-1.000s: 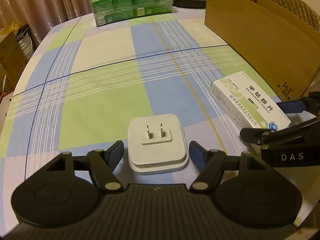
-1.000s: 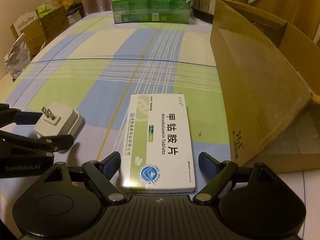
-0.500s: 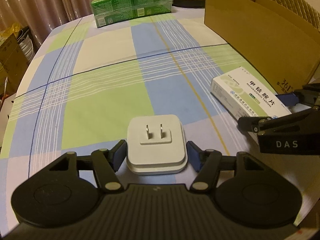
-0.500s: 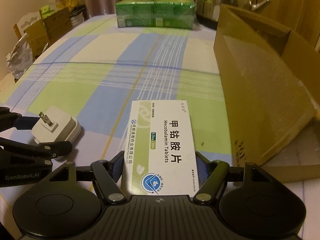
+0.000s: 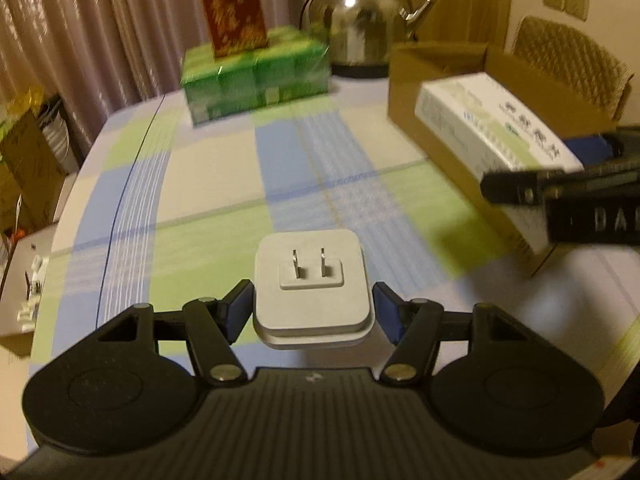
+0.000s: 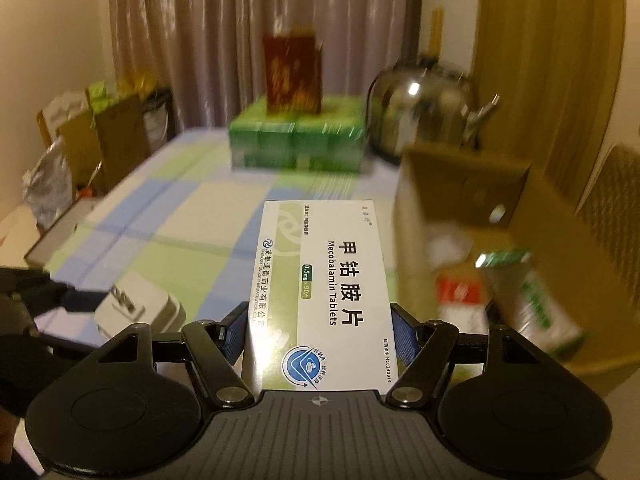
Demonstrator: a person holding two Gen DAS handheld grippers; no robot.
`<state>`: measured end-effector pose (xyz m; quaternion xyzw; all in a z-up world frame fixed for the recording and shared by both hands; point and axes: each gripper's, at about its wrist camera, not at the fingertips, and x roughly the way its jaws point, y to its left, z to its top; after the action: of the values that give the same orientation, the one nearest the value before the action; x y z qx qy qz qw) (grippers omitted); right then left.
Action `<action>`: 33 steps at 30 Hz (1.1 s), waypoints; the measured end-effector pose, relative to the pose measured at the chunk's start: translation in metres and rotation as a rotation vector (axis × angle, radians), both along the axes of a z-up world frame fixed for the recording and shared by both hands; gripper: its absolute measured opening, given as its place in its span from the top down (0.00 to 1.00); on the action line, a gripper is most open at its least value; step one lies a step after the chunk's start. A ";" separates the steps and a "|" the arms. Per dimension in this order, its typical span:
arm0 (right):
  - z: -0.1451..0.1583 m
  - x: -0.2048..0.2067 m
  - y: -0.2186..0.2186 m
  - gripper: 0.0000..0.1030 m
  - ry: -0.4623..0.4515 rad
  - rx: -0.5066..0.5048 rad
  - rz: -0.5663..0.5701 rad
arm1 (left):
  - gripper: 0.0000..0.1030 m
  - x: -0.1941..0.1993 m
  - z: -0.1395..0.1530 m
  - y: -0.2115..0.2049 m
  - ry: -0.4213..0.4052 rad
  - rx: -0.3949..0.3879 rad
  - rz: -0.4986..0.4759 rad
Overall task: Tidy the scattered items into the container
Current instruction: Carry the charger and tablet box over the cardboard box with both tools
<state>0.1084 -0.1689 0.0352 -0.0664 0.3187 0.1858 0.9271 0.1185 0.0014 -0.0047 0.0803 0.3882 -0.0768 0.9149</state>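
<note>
one white plug adapter (image 5: 312,280), one tablet box (image 6: 324,292), one cardboard box (image 6: 472,184), one kettle (image 5: 360,32), one green pack (image 5: 256,80), one red box (image 5: 234,12), two grippers.

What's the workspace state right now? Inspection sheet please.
Surface: table with checked cloth, blurred.
Job's things: white plug adapter between the left fingers; tablet box between the right fingers, both apparently lifted; cardboard box open, packets inside.
Clutter: green pack carrying a red box; steel kettle.
Grippers: left gripper shut on the adapter; right gripper shut on the tablet box.
Cables: nothing seen.
Surroundings: curtain, chair, bags beside the table.
</note>
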 end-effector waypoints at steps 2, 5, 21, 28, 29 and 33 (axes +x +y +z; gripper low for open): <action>0.015 0.005 -0.011 0.34 -0.037 -0.003 -0.018 | 0.41 0.003 0.012 -0.011 -0.025 0.000 -0.020; 0.031 0.014 -0.035 0.34 -0.062 -0.008 -0.062 | 0.41 0.010 0.027 -0.032 -0.055 -0.014 -0.053; 0.051 0.071 -0.168 0.34 -0.053 0.009 -0.280 | 0.41 0.066 0.063 -0.177 -0.116 -0.127 -0.240; 0.044 0.080 -0.192 0.34 -0.035 0.035 -0.307 | 0.41 0.084 0.047 -0.204 -0.098 -0.140 -0.270; 0.043 0.081 -0.193 0.34 -0.031 0.037 -0.307 | 0.36 0.086 0.045 -0.204 -0.100 -0.141 -0.263; 0.037 0.086 -0.193 0.34 -0.022 0.044 -0.303 | 0.31 0.083 0.044 -0.193 -0.108 -0.136 -0.244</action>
<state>0.1945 -0.3620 0.0722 0.0006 0.3109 0.0498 0.9491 0.2020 -0.1916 0.0390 0.0687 0.3197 -0.2089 0.9217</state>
